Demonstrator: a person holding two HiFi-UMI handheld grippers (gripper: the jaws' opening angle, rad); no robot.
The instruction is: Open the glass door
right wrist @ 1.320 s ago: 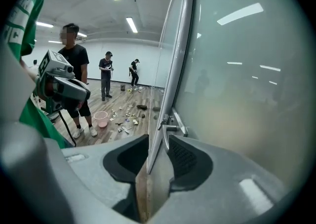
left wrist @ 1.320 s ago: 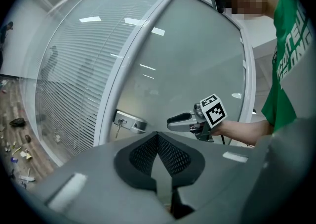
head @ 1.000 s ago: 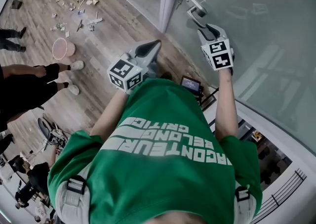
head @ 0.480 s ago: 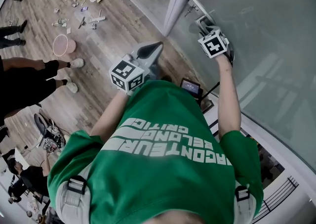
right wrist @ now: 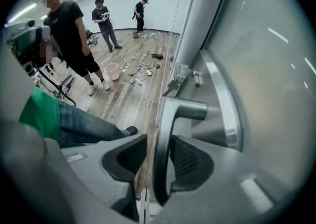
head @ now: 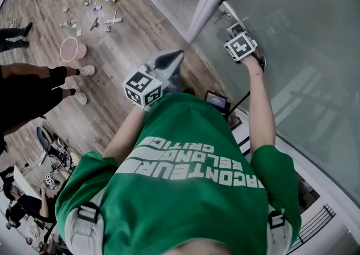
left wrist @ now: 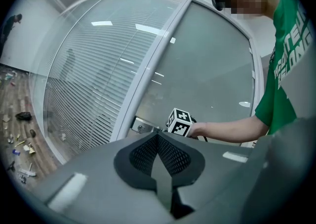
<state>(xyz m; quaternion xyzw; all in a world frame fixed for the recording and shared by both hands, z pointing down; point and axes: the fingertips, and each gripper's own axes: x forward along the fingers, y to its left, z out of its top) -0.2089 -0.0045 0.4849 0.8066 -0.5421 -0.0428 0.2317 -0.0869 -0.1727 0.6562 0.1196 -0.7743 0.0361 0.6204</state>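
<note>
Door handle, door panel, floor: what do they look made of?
Door handle: metal, probably brushed steel or aluminium; satin grey with soft highlights.
Door panel: frosted glass, seemingly; milky grey, ceiling lights reflect in it.
Floor: wood or wood-look laminate; plank seams and grain.

Door: the frosted glass door (head: 304, 40) fills the upper right of the head view.
Handle: the bent metal lever handle (right wrist: 170, 124) stands on the door, between the jaws of the right gripper (right wrist: 158, 163).
Left gripper: the left gripper (head: 174, 58) sits at frame centre, left of the door and apart from it.
Basket: the round pink mesh basket (head: 73, 51) stands on the wooden plank floor (head: 129, 28), upper left.
</note>
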